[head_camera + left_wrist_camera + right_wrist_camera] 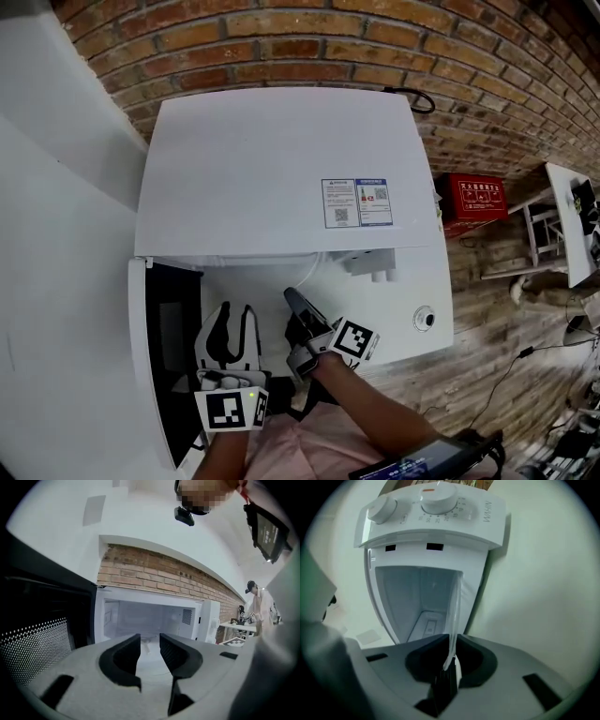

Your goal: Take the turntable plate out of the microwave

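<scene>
The white microwave (281, 169) stands against the brick wall with its door (155, 356) swung open to the left. In the right gripper view the clear glass turntable plate (454, 611) shows edge-on, running from the cavity into my right gripper (451, 644), whose jaws are shut on its rim. From the head view that right gripper (292, 298) reaches into the cavity mouth, and a thin arc of the plate (307, 272) shows beyond it. My left gripper (234, 314) hovers just outside the opening, beside the door. Seen from its own camera, the left gripper (150, 644) is open and holds nothing.
The control panel with two knobs (436, 508) sits beside the cavity. A black cable (412, 98) lies on the microwave's top. A red box (473, 197) and a white table (567, 220) stand to the right on the wooden floor. A person (260, 606) stands far off.
</scene>
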Motion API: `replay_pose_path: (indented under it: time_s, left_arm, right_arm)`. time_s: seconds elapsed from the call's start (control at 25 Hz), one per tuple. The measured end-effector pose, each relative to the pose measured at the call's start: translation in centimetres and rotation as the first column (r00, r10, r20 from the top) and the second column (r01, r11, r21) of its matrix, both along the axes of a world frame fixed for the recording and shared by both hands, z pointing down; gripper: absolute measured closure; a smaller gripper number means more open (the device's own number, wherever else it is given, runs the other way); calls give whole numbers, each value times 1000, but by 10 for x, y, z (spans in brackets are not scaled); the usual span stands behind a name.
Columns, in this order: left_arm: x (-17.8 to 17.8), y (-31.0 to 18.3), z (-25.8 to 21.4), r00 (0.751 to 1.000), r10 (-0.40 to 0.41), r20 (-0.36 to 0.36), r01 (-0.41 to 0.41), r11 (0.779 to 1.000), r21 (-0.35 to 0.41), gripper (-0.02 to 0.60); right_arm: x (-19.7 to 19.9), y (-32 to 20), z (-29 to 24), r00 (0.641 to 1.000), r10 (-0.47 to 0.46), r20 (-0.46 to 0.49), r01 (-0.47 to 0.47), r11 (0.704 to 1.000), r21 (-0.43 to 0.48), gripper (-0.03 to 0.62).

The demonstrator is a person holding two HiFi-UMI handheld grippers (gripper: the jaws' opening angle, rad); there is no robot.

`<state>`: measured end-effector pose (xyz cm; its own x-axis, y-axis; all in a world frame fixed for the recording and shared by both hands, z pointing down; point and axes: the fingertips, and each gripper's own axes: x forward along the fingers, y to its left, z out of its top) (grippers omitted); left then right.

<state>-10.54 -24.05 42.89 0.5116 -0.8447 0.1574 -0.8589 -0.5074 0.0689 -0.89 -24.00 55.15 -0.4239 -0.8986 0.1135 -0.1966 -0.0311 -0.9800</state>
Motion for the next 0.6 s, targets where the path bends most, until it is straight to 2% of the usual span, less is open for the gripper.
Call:
replay_pose_path:
  time_s: [0.16,0.28,0.36,0.44,0.56,0.6]
  left_arm:
    - [2,1,-1,1000,6,3,-6,1000,4,453]
    - [0,1,-2,1000,0,9,0,1000,7,453]
    - [-3,0,-1,1000,-9,13,9,1000,5,453]
    - [-6,-1,0,1000,-17,17,17,1000,2,453]
    - [-8,-2,2,1000,-23,14,23,1000,-5,453]
    - [-7,-3,2,1000,-22,13,22,1000,-7,453]
  right_arm:
    - [4,-12,-2,1000,10,-30,-7,997,78,522]
    - [14,-21,21,999,52,9,-51,998,-48,452]
    - [21,-31,26,997,67,24,-65,996,-63,444]
    - [21,-40,21,997,65,46,-63,997,-38,445]
    - [16,-42,13,998,32,51,-34,999,30,491]
    - [14,-42,9,999,20,48,-22,998,59,531]
